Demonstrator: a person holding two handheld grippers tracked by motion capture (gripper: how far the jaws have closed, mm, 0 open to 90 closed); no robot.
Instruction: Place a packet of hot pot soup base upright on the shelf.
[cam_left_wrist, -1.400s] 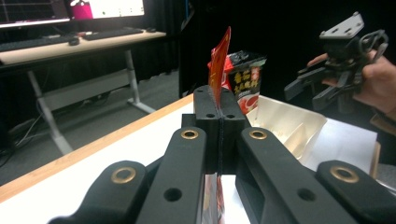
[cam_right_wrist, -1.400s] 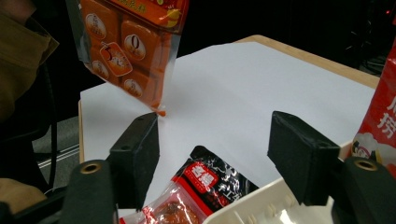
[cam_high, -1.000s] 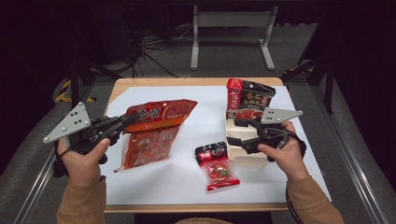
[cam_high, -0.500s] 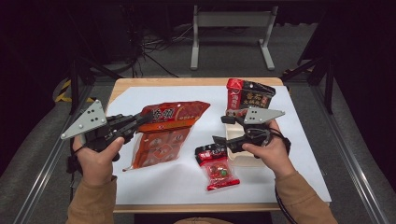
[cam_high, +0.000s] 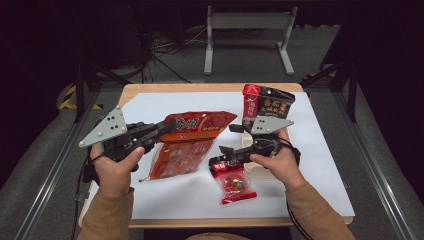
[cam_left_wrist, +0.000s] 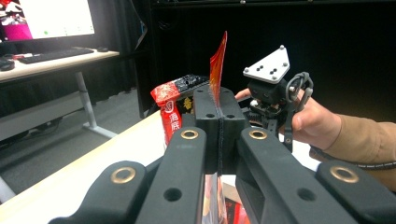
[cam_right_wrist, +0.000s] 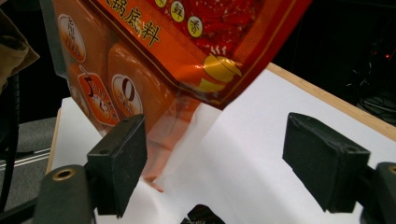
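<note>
The left gripper (cam_high: 167, 128) sits over the left half of the desk (cam_high: 150, 90), held in the person's left hand (cam_high: 116, 167), whose forearm comes up from the near edge in a tan sleeve. The gripper lies roughly level, pointing toward the desk's middle, with its grey plate tipped out to the left. Its jaws are pressed together on the edge of the large orange-red pouch (cam_high: 192, 135); in the left gripper view the foil rises as a thin strip (cam_left_wrist: 217, 60) from between the closed pads. The pouch hangs from that hold over the white sheet (cam_high: 320, 145), just left of the desk's centre, its lower end near the sheet.

The right gripper (cam_high: 231, 139) is held in the right hand (cam_high: 277, 160) right of centre, pointing left toward the pouch. Its jaws stand wide apart; in the right gripper view the pouch's lower corner (cam_right_wrist: 154, 116) hangs just beside one pad, with nothing pressed between them. A small red packet (cam_high: 234, 184) lies below it toward the near edge, and a dark red-topped bag (cam_high: 267, 102) stands near the far edge.
</note>
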